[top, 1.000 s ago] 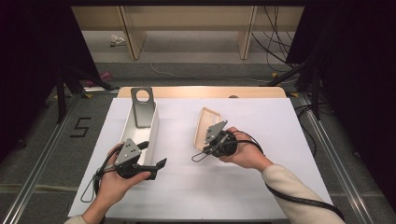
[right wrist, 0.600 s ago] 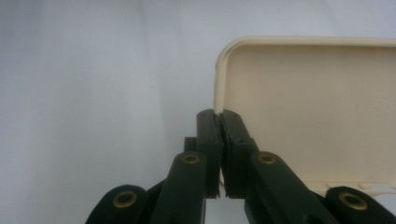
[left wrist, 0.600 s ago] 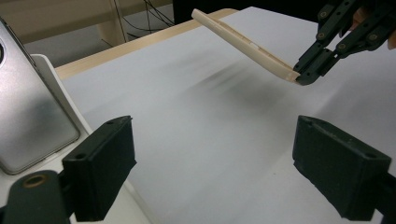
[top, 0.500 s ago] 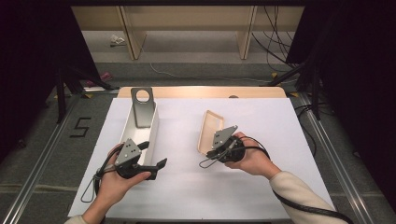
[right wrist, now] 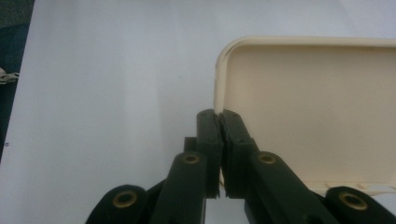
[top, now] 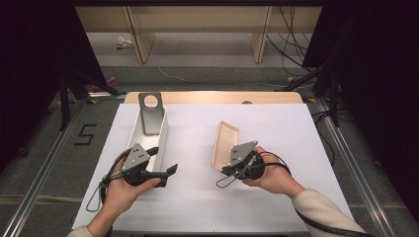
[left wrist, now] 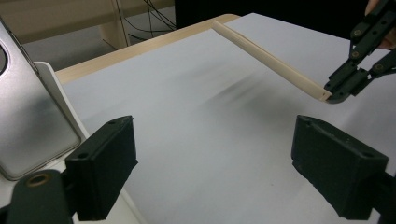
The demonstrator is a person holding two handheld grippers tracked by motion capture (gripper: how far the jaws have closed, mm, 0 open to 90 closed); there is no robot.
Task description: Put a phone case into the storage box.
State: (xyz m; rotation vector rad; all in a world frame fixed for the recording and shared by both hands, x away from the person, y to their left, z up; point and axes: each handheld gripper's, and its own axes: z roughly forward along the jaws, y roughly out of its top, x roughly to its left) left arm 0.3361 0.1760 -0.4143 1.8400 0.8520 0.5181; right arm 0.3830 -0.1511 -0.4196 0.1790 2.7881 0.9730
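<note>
Shallow cream-coloured plastic tray with rounded corners [top: 226, 143]: hollow side up, long axis running away from the person, lying right of centre on the white tabletop [top: 296, 133]. Its near rim [right wrist: 217, 100] is pinched in the right tool [right wrist: 219, 122], near end slightly raised.

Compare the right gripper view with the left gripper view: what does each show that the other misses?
Right gripper view alone: the hollow inner face of the cream case, its rim clamped by the shut right gripper.
Left gripper view alone: the left gripper with jaws wide open and nothing between them, and a silver phone in a white box.
Both: the case and the white table cover.
</note>
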